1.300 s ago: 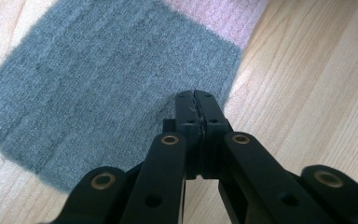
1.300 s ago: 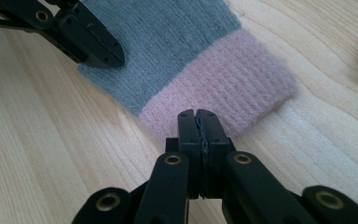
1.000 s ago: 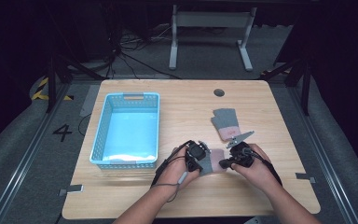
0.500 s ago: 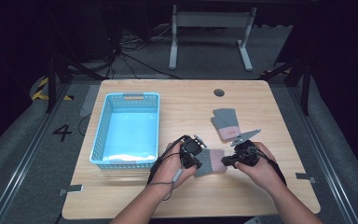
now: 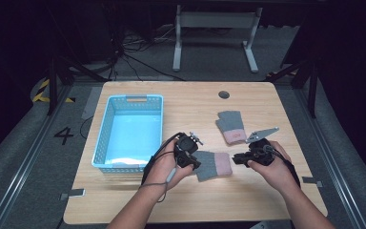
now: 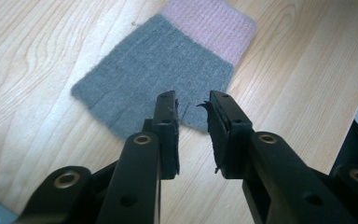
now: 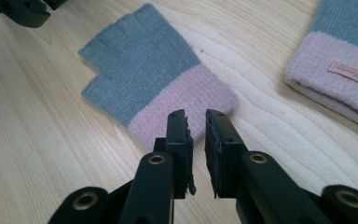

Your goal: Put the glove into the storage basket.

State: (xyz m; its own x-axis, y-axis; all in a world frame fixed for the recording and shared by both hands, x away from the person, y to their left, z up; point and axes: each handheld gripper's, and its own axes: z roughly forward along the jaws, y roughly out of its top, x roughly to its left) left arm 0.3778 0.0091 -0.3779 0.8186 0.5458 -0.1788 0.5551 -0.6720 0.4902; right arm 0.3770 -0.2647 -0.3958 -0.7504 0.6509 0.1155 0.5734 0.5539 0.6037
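Note:
Two grey fingerless gloves with pink cuffs lie on the wooden table. The near glove [image 5: 213,164] rests flat between my grippers. My left gripper [image 5: 196,161] is at its grey finger end, and in the left gripper view the gripper [image 6: 192,105] stands open over the edge of the glove [image 6: 158,70]. My right gripper [image 5: 237,158] faces the pink cuff. In the right gripper view that gripper [image 7: 196,122] is open by a narrow gap just short of the cuff of the glove [image 7: 144,79]. The second glove [image 5: 231,126] [image 7: 345,51], which has a small label, lies farther back.
A light blue plastic basket [image 5: 104,143] stands on the left half of the table, with nothing seen inside it. A round cable hole [image 5: 224,94] sits near the far edge. Bare wood [image 5: 219,200] stretches along the front, and the floor around the table is dark.
Both grippers have drawn apart, the left one leftward and the right one rightward. The near glove, earlier mostly covered by them, now lies flat in plain sight.

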